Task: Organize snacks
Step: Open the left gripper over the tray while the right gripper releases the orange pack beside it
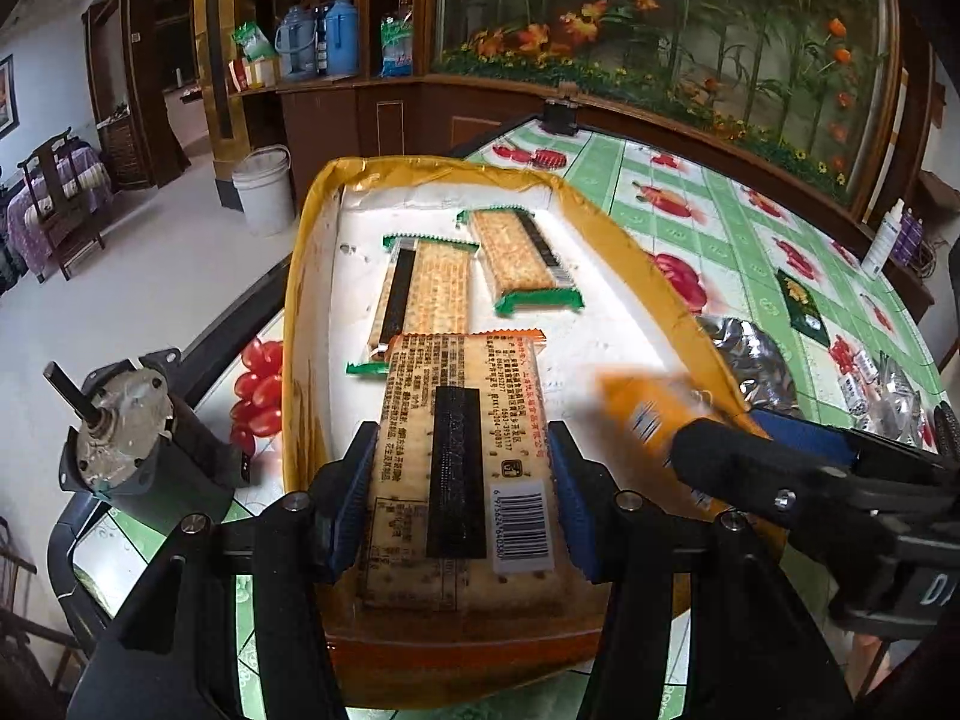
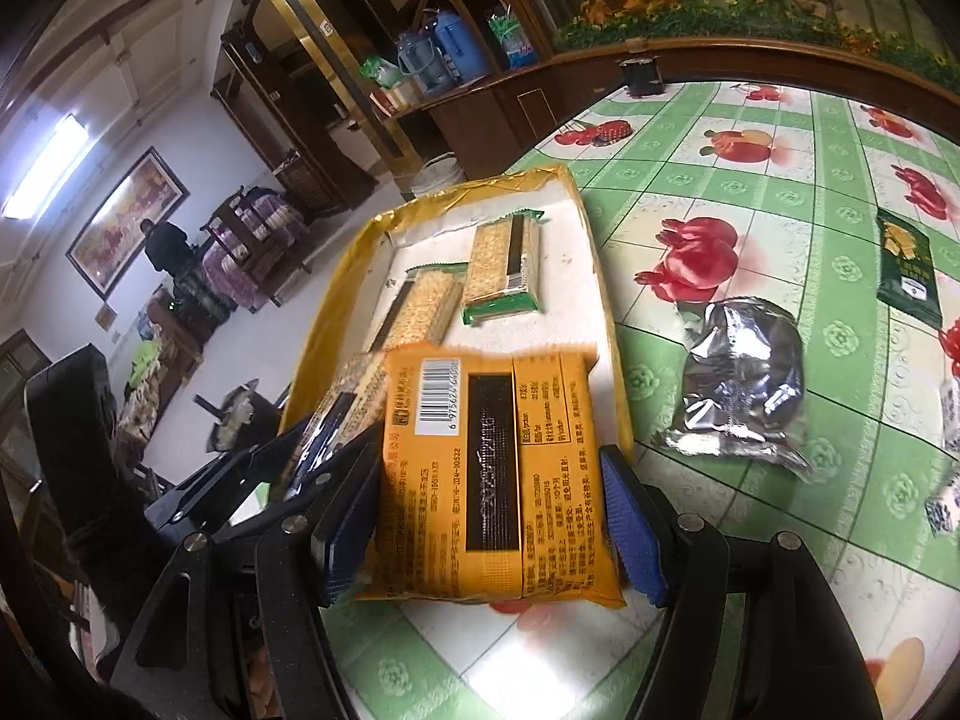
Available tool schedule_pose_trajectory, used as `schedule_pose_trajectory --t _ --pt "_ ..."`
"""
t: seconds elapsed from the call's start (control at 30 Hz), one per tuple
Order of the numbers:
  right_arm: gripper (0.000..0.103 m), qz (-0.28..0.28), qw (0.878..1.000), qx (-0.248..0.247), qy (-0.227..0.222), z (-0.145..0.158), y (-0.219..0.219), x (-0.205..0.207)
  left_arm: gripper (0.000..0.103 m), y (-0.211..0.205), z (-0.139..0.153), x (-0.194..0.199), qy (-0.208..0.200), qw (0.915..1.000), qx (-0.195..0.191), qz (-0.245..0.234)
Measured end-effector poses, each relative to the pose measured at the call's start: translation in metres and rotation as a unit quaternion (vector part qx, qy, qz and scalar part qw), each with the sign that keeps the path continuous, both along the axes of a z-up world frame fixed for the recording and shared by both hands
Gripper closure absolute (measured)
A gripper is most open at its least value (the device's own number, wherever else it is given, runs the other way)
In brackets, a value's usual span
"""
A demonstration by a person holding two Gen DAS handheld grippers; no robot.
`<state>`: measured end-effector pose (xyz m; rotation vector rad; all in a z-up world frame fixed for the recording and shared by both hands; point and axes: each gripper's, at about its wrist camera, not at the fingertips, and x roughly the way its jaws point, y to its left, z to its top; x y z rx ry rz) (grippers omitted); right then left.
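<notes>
Left wrist view: left tool (image 1: 459,480) is clamped on a clear-wrapped cracker pack (image 1: 456,450), blue pads pressed to both long edges, barcode facing up. Pack sits above near end of yellow-rimmed tray (image 1: 300,276); far end w/ orange trim is over the tray's white floor. Two green-trimmed cracker packs (image 1: 519,255) lie flat further in, side by side, one overlapped by the held pack in this view.

Right wrist view: right tool (image 2: 492,510) is clamped on an orange snack pack (image 2: 480,468) (printing partly blurred), barcode up, held at tray's near right corner, approx. over the rim. Left tool and its pack show just beside it, at left.

Tabletop (image 2: 750,138), green check cloth w/ fruit print, carries a silver foil pouch (image 2: 744,378) and dark green packet (image 2: 906,264), both outside tray, well apart from it.
</notes>
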<state>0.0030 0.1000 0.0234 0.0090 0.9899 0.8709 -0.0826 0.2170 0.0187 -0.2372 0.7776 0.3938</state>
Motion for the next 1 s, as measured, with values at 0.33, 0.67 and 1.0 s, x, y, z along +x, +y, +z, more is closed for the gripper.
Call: schedule_pose_trajectory --t 0.33,0.67,1.0 --pt "0.036 0.000 1.000 -0.007 0.002 -0.009 0.003 0.005 0.047 -0.001 -0.001 0.002 0.008 1.0000 0.003 -0.002" --pt "0.035 -0.025 0.999 0.035 -0.017 0.022 -0.029 0.003 0.041 -0.007 0.005 -0.005 -0.003 1.0000 -0.004 -0.003" --pt "0.035 -0.088 0.992 0.081 -0.049 0.050 -0.088 0.004 0.041 -0.027 0.031 -0.020 -0.033 0.9990 0.006 -0.030"
